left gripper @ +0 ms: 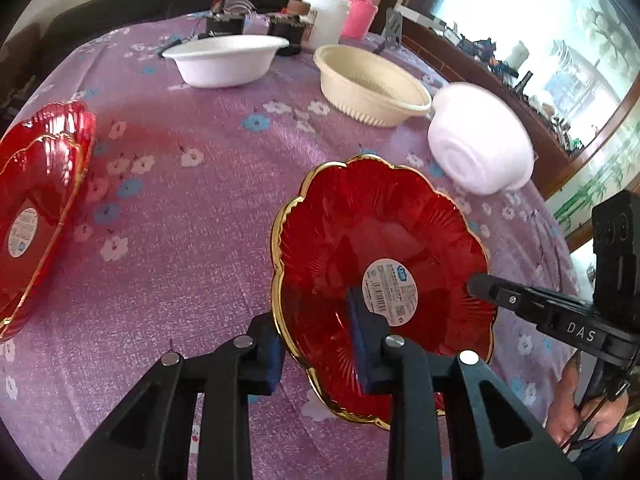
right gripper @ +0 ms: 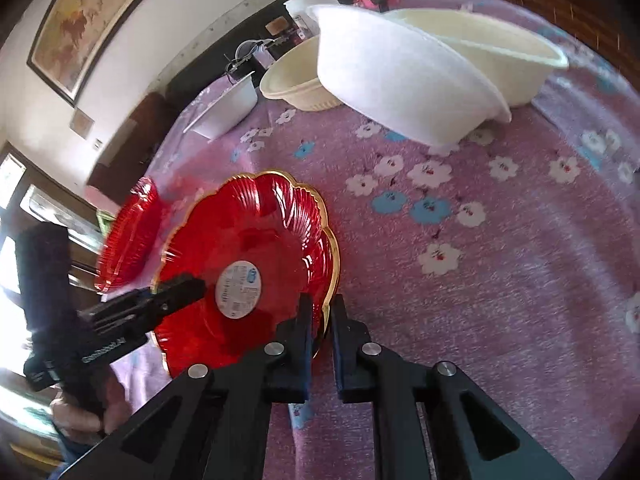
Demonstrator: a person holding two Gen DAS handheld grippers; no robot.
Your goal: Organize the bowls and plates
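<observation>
The red plate [left gripper: 380, 256] is held tilted above the cloth [left gripper: 192, 240], gripped at opposite rims; the right gripper [right gripper: 322, 320] is clamped tight on its gold edge, while the left gripper [left gripper: 316, 344] straddles the near rim, jaws narrow, contact uncertain; the red plate stack [left gripper: 36, 208] lies well off to the left gripper's left, so that hand is judged nearer.

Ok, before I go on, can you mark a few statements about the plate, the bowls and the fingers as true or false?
1. The fingers of the right gripper are closed on the red plate at its rim. True.
2. The red plate has no label. False: a round white label sits at its centre.
3. Other red plates are stacked off to the side. True.
4. The nearest white bowl stands upright. False: it is tipped, leaning on a cream bowl.
</observation>
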